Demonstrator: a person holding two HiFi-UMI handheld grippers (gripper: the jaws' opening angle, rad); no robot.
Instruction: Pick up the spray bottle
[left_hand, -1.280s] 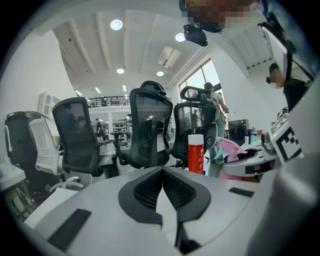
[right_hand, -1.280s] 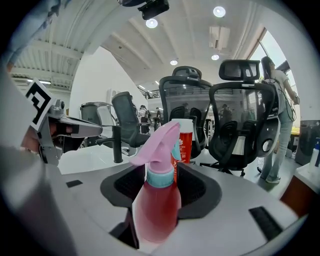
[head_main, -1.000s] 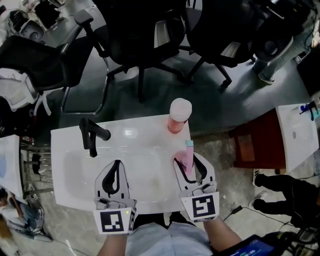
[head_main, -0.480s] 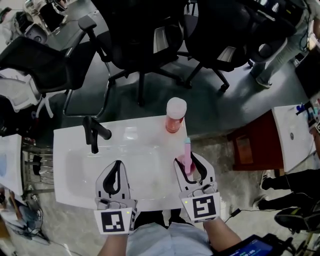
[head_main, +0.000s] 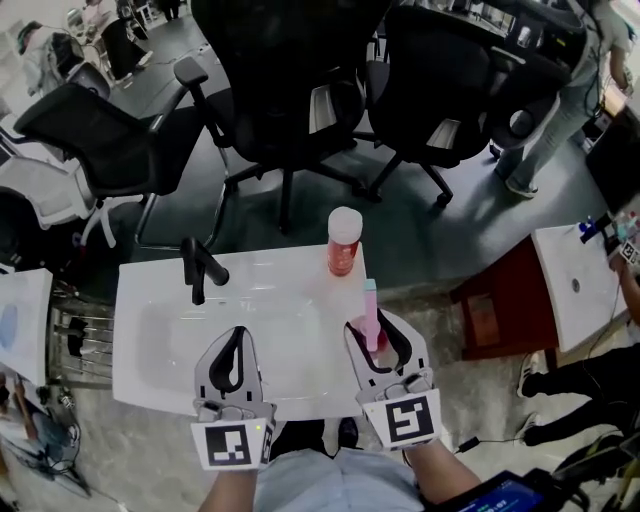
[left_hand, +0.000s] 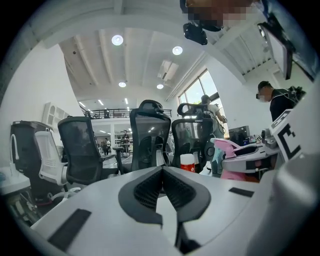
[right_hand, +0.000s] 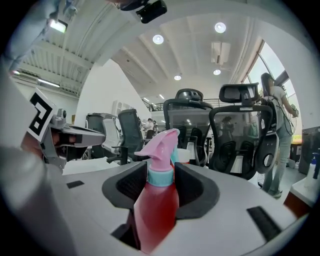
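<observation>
The spray bottle (head_main: 371, 300), red with a pink trigger head and teal collar, stands upright between the jaws of my right gripper (head_main: 373, 322), which is shut on its body below the collar (right_hand: 159, 200). It hangs above the right front part of the white sink (head_main: 160, 330). My left gripper (head_main: 234, 335) is level beside it over the sink's front, jaws shut together on nothing (left_hand: 161, 172). In the left gripper view the pink head (left_hand: 226, 148) shows at the right.
A red bottle with a white cap (head_main: 343, 240) stands on the sink's back rim. The black faucet (head_main: 200, 268) rises at back left. Black office chairs (head_main: 290, 90) crowd behind the sink. A brown stool (head_main: 495, 310) and a white table (head_main: 580, 280) stand to the right.
Both grippers have risen, and the spray bottle has come up with the right one. The sink now looks farther below.
</observation>
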